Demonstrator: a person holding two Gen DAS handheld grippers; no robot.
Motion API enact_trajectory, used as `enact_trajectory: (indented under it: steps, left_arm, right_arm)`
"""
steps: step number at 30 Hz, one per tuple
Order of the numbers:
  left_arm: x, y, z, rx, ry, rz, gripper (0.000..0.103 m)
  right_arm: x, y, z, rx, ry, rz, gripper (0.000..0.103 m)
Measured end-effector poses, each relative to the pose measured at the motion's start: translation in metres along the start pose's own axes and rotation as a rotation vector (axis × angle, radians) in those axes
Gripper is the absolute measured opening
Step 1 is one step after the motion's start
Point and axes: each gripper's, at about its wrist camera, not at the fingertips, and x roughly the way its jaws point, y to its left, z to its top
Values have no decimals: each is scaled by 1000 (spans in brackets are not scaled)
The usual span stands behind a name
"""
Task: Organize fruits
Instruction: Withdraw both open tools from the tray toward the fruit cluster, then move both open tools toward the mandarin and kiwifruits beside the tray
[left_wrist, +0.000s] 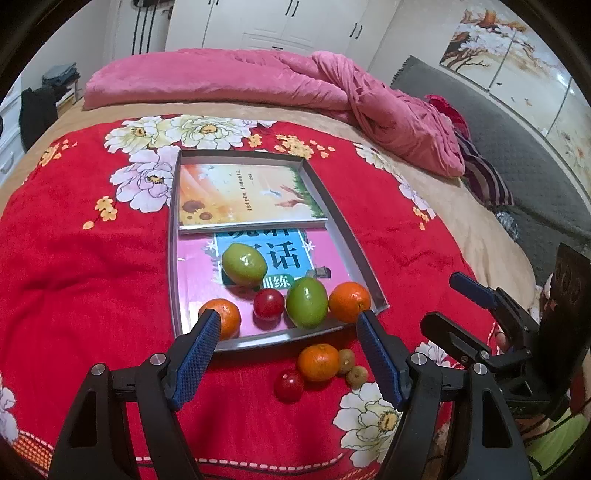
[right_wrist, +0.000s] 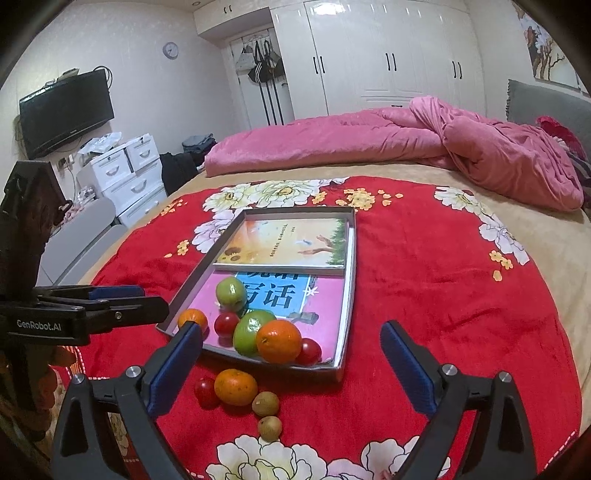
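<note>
Lying on the red flower-printed blanket (left_wrist: 92, 266) just in front of the near rim of the shallow grey metal tray (left_wrist: 343, 236), four fruits are left outside it: a round orange tangerine (left_wrist: 318, 362), a small glossy red round fruit (left_wrist: 289, 385) to its left, and two little brownish-green round fruits (left_wrist: 346, 360) (left_wrist: 357, 376) to its right. Inside the tray, on top of the pink-and-blue book (left_wrist: 258, 258), two oval green fruits (left_wrist: 244, 264) (left_wrist: 307, 302), two further tangerines and at least two red fruits are already gathered; the sunflower-cover book (left_wrist: 243, 194) occupies the far half.

The left gripper (left_wrist: 288, 325) is held with its blue-padded fingers (left_wrist: 199, 347) spread wide and empty, and the loose cluster sits between and just below the two fingertips, so that it is straddled almost squarely. The right gripper (right_wrist: 291, 336) is likewise open and empty; from its view the same tangerine (right_wrist: 235, 386) and red fruit (right_wrist: 206, 391) lie toward its left finger, with the brownish fruits (right_wrist: 265, 403) (right_wrist: 269, 428) nearer the middle.

The left gripper is judged the nearer and better centred on the tangerine. The fruits are round, so no long axis has to be matched; what matters is that the tangerine touches or nearly touches its neighbours on both sides, so a closing grasp is likely to nudge them.
</note>
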Motion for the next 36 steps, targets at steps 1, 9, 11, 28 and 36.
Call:
enact_trajectory:
  steps: [1, 9, 11, 28, 36]
  left_arm:
    - [0, 0, -1, 1, 1, 1, 77]
    - [-1, 1, -7, 8, 14, 2, 77]
    - [-2, 0, -8, 12, 17, 1, 77]
    - [7, -17, -22, 78, 75, -27, 77]
    - [13, -17, -24, 80, 100, -35, 77]
  right_arm:
    - [0, 1, -1, -5, 1, -2, 97]
    - [0, 7, -11, -38, 33, -4, 97]
    - [1, 8, -13, -45, 39, -3, 97]
    - [9, 21, -33, -113, 119, 2, 97]
    - [16, 20, -41, -105, 157, 25, 99]
